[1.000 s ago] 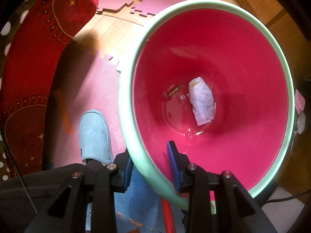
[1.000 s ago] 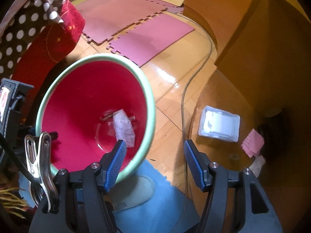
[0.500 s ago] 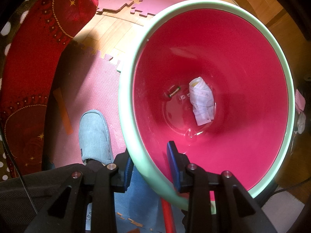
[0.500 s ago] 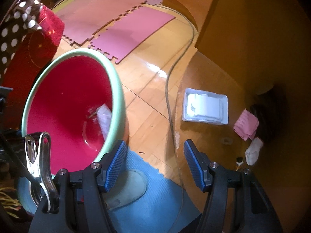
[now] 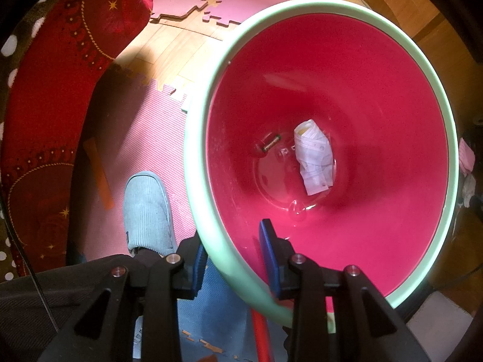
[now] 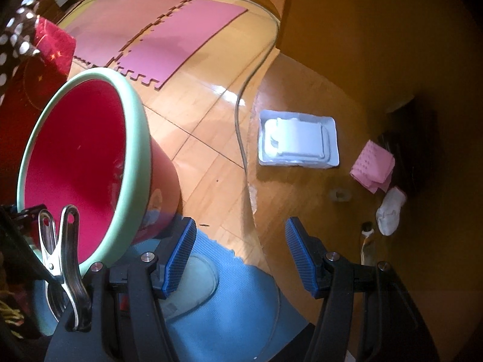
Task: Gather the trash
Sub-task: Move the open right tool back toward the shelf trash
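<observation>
Left tongs (image 5: 234, 261) clamped on the pale green rim of the red bin (image 5: 392, 96), 1 pad outside, 1 inside. Right tongs (image 6: 238, 256) spread wide, empty, over wood floor (image 6: 208, 138). Crumpled white paper (image 5: 314, 160) lies in the bin's bottom. White tray (image 6: 297, 143), pink paper (image 6: 372, 166), white sock (image 6: 391, 211) on the floor.

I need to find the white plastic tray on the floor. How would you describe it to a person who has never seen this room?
Start from the red bin with the pale green rim and look across the wooden floor, past the grey cable. The white plastic tray lies flat there. Unlike the pink folded paper and white sock nearby, it is rigid and rectangular.
</observation>
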{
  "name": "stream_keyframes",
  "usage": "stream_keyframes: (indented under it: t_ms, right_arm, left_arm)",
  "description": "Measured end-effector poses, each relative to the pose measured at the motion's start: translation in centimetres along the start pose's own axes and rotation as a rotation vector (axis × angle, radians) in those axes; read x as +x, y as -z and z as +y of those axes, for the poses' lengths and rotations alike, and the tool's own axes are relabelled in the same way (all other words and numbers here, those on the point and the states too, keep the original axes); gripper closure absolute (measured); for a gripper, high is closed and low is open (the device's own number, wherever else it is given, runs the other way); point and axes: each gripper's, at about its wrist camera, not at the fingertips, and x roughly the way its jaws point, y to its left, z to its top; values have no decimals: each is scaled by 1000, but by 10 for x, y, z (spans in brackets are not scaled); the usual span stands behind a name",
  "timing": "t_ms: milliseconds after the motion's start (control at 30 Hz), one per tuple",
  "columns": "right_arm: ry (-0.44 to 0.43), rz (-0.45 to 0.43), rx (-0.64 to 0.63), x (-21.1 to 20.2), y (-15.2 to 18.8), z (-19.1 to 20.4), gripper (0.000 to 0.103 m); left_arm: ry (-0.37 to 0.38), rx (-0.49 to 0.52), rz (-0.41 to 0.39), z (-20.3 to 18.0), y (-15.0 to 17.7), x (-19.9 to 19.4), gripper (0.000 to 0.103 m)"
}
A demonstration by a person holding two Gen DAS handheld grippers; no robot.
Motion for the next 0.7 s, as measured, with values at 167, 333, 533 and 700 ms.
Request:
stream_keyframes:
  t_ms: [167, 333, 533, 700]
  right_arm:
    - [15, 16, 38, 7, 4, -16, 40]
    - [26, 29, 75, 12, 12, -32, 40]
    - [39, 46, 139, 18, 22, -56, 40]
    - [46, 57, 188, 24, 29, -72, 40]
  left_arm:
    - [0, 1, 0, 0, 0, 0, 69]
    - [-1, 0, 0, 0, 0, 0, 69]
    - [-2, 1, 0, 0, 0, 0, 69]
    - [-4, 1, -1, 1, -1, 0, 69]
